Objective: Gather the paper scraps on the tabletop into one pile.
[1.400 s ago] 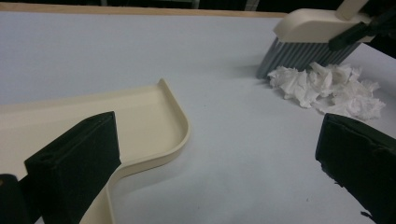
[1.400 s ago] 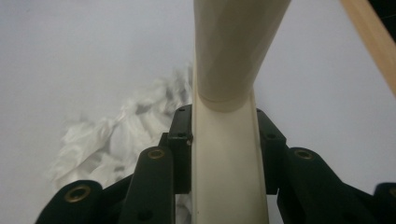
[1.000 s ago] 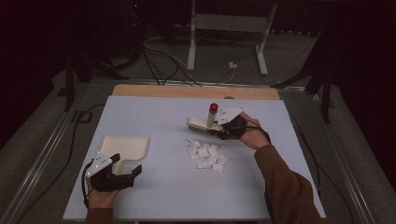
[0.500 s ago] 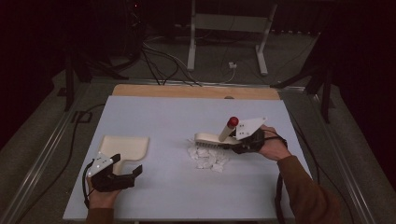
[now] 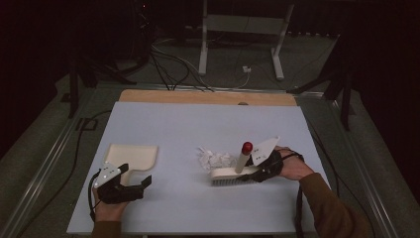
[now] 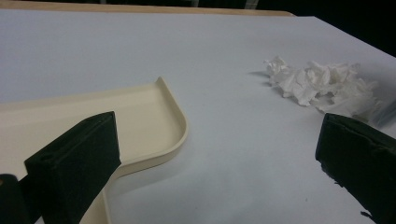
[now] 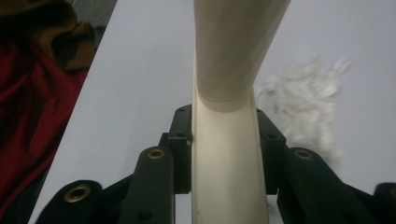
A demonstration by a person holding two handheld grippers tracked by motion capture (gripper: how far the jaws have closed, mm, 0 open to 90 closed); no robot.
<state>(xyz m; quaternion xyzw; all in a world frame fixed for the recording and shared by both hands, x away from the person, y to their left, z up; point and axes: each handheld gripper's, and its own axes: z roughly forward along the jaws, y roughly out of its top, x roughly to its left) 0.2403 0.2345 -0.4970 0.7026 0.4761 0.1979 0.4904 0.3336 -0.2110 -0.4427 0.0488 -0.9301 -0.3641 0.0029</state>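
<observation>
While the brush [image 5: 233, 173] rests bristles-down on the worktop [image 5: 188, 119], your right tool [image 5: 260, 171] pinches its back end, jaws pressed against both flanks of the cream body, as the right tool's own view confirms [image 7: 226, 154]. The brush's long axis runs across the worktop, roughly level with its near edge, and its red-capped handle [image 5: 243, 155] rises at a slant. The paper scraps [image 5: 215, 159] lie just beyond the bristle line, on the far side of the brush and towards its free end, touching or nearly so; contact cannot be confirmed.

The dustpan [image 5: 132, 157] sits well apart to the left, flat on the worktop, with its mouth turned towards the scraps [image 6: 322, 86]. Your left tool [image 5: 130, 186] stands at the pan's handle with jaws spread wide and nothing between them; one pad overlaps the pan's rim [image 6: 177, 126] in its own view, but no grip is made.

Judgement: the sweep must drive the scraps leftward, broadside to the brush. Your right hand holds the brush; your left is nearer the pan and should steady it first.
</observation>
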